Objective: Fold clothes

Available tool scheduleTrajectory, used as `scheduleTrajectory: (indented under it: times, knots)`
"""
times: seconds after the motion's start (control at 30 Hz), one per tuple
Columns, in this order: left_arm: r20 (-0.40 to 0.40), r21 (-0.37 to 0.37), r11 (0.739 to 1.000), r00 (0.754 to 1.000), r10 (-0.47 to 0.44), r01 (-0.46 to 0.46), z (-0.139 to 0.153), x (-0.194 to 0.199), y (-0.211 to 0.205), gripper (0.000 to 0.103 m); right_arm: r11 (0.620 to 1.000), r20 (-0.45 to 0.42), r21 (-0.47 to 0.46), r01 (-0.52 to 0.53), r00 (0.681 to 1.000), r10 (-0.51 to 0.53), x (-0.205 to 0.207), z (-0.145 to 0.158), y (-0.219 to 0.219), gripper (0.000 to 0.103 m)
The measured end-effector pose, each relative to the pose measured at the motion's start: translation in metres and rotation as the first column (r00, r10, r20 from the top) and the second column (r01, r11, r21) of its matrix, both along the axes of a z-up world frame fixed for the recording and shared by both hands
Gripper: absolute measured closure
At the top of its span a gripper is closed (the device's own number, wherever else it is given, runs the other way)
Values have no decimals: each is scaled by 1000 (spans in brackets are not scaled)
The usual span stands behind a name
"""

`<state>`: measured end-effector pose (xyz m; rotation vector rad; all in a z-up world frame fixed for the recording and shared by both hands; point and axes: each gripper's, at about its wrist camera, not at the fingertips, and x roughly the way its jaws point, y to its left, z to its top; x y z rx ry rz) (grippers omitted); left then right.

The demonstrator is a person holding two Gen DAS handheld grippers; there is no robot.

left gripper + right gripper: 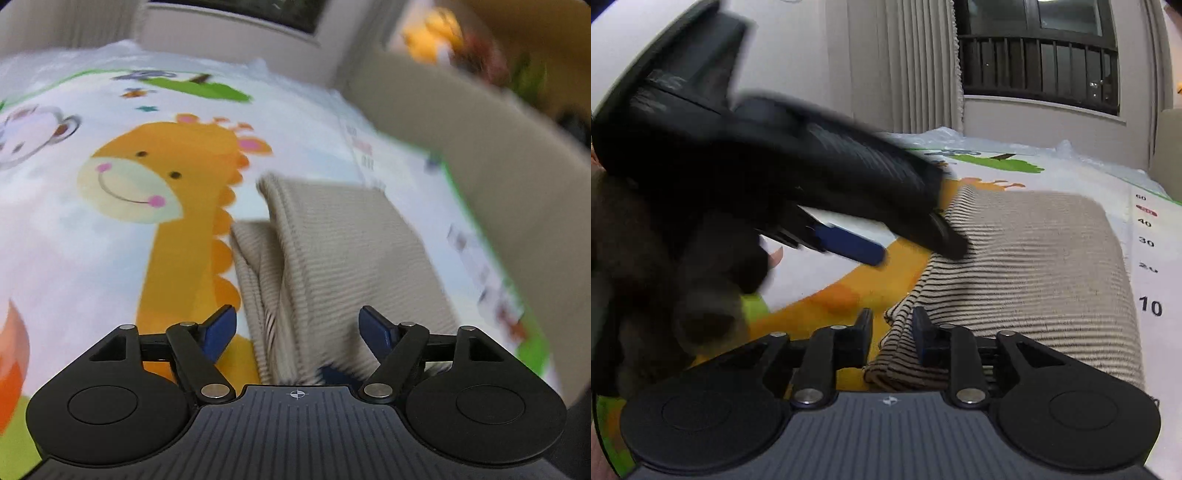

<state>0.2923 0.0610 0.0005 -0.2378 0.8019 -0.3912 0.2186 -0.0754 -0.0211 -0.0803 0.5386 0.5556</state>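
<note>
Both pairs of fingers stand apart and hold nothing: the left gripper (297, 325) has its blue pads spread wide over the near edge of the striped garment (332, 251), and the right gripper (891, 332) has a narrower gap, with one pad just over the layered corner of the same cloth (1027, 266) and the other over the mat. The garment lies folded into a thick beige bundle with dark thin stripes on the cartoon play mat (92, 258), beside the printed giraffe (159, 184), with several layers showing along its left edge. Judging from this, the fold looks nearly finished, and the step in hand is to square or press the bundle, or to take one more fold. To do that well, each gripper should come down on the full stack of layers at an edge rather than on the top ply alone, since the ribbed cloth looks soft and would likely slide layer over layer; both hands should then move together so the bundle does not skew. In the right wrist view the left gripper (905, 236) crosses low over the cloth's far-left edge, blurred, and appears to touch it, so the two tools are close and could knock together. A beige sofa edge (480, 155) borders the mat on one side, curtains (894, 66) and a dark window (1041, 51) stand behind; none of these crowd the cloth.
</note>
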Motion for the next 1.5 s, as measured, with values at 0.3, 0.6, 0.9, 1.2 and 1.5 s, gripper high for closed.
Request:
scheduleTrajectory:
  times: [0.3, 0.6, 0.9, 1.2, 1.5]
  knots:
    - [-13, -29, 997, 998, -68, 67, -20, 1, -1, 29, 948, -142, 236, 215, 972, -185, 0, 37, -133, 28]
    - [25, -44, 996, 997, -74, 75, -25, 13, 15, 30, 911, -354, 319, 262, 924, -142, 77, -24, -122, 37]
    - [82, 27, 998, 995, 53, -56, -19, 46, 58, 27, 959, -253, 250, 133, 965, -68, 157, -13, -38, 39]
    - [102, -38, 986, 981, 166, -162, -11, 30, 79, 34, 958, -215, 232, 165, 970, -115, 130, -10, -37, 26]
    - [107, 31, 965, 960, 257, -262, -23, 1, 52, 27, 979, -164, -38, 199, 965, -203, 97, -21, -38, 3]
